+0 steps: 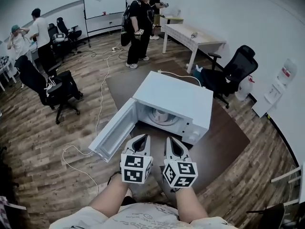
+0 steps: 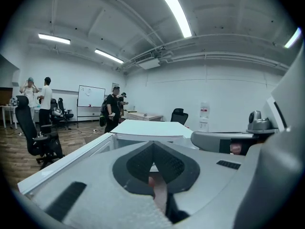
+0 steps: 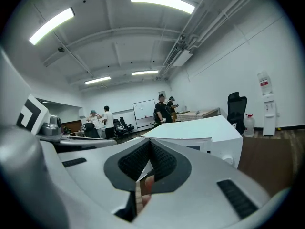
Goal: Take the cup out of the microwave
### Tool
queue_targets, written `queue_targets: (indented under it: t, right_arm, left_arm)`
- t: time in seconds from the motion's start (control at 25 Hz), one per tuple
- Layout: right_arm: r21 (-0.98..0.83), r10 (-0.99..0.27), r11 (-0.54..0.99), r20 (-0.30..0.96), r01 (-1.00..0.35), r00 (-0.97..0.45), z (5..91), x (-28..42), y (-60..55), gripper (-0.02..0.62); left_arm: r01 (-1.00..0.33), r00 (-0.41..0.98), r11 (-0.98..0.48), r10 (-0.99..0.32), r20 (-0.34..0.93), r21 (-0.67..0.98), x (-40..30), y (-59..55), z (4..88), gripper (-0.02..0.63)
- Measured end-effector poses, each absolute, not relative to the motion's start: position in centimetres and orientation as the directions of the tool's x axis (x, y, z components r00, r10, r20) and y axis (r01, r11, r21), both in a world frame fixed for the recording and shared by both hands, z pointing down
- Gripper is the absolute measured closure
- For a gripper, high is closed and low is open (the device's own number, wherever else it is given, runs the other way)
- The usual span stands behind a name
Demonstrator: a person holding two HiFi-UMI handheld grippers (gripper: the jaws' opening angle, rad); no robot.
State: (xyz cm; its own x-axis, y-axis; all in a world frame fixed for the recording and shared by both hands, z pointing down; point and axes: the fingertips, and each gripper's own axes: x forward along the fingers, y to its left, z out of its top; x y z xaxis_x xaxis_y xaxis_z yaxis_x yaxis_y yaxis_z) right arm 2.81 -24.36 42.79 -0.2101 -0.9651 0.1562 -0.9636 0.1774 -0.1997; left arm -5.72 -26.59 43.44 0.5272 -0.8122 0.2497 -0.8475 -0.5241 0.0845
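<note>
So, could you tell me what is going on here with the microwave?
A person holds a tool in each hand in front of the microwave, whose door hangs open. The left tool and right tool are both shut and empty, short of the opening. A white round thing sits inside, untouched.

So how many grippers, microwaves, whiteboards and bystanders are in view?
Grippers: 2 (left gripper, right gripper)
Microwave: 1
Whiteboard: 1
Bystanders: 4
Total: 8

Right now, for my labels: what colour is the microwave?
Microwave is white; best in head view.
</note>
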Motion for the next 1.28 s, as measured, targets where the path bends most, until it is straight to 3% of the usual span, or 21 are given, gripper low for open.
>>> queue_targets:
  t: [0.68,1.28]
  right_arm:
    - [-0.151,-0.981,-0.062,0.189,-0.987,0.033,43.8,-2.2,-24.4,0.585]
    - [-0.147,-0.971,0.009,0.237,-0.989,-0.044,46.5,-1.2,-28.7,0.584]
  left_arm:
    - [-0.715,0.692,-0.687,-0.671,0.264,0.129,-10.2,-29.0,44.7,0.594]
    - [-0.732,0.674,-0.662,-0.668,0.315,0.163,-9.0,-31.9,46.6,0.594]
